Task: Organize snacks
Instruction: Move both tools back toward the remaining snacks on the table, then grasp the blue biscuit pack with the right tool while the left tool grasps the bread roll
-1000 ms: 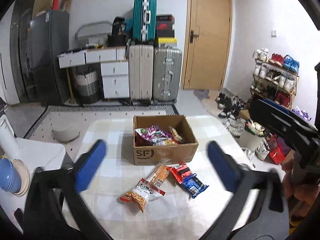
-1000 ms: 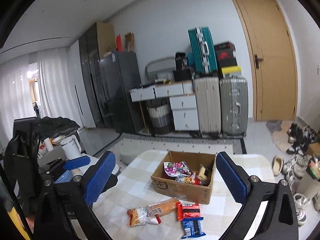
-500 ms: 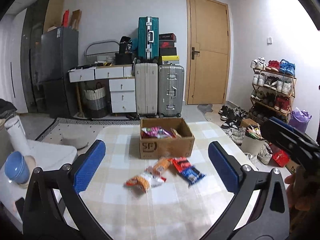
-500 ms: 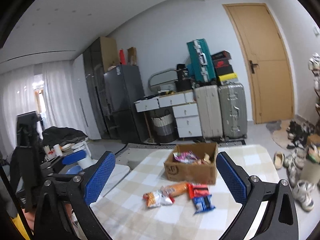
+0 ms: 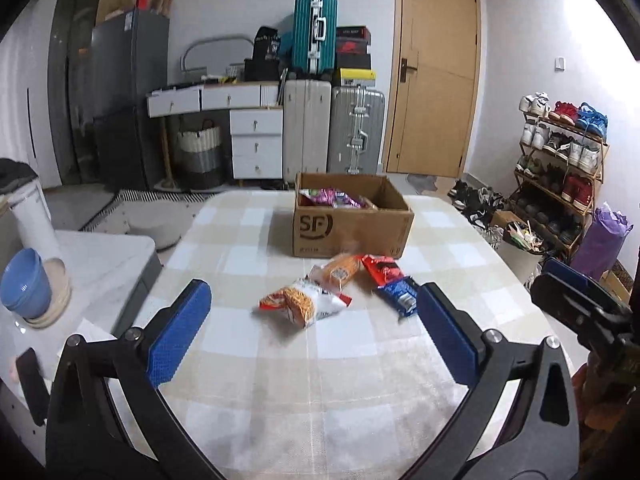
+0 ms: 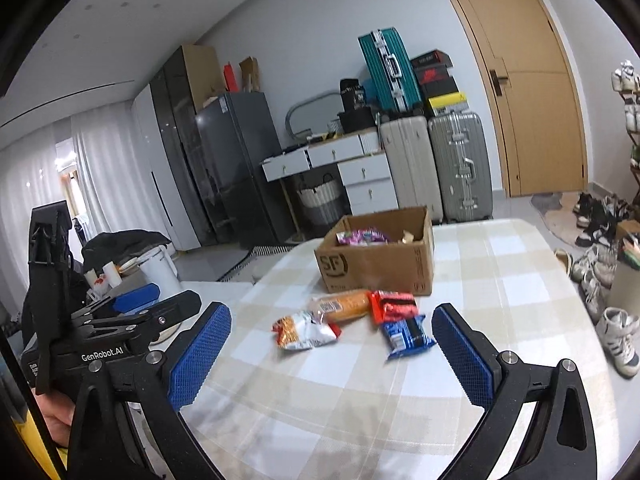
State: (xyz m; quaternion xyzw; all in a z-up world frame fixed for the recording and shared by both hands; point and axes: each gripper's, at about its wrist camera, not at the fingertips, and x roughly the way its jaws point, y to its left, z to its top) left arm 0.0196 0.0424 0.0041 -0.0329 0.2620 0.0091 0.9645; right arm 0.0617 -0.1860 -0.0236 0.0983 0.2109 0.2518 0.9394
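Note:
A brown cardboard box stands at the far middle of the checked table, with a purple snack bag and other packets inside. In front of it lie loose snacks: a white and orange bag, an orange bread pack, a red pack and a blue pack. My left gripper is open and empty, short of the snacks. My right gripper is open and empty too, just before them.
A white side counter at the left holds a blue bowl and a white kettle. Behind the table stand suitcases, white drawers and a door. A shoe rack is at the right.
Both grippers have dropped lower and closer to the table, so the views now look more level across it. The snacks and the box have stayed put. Both grippers stay open.

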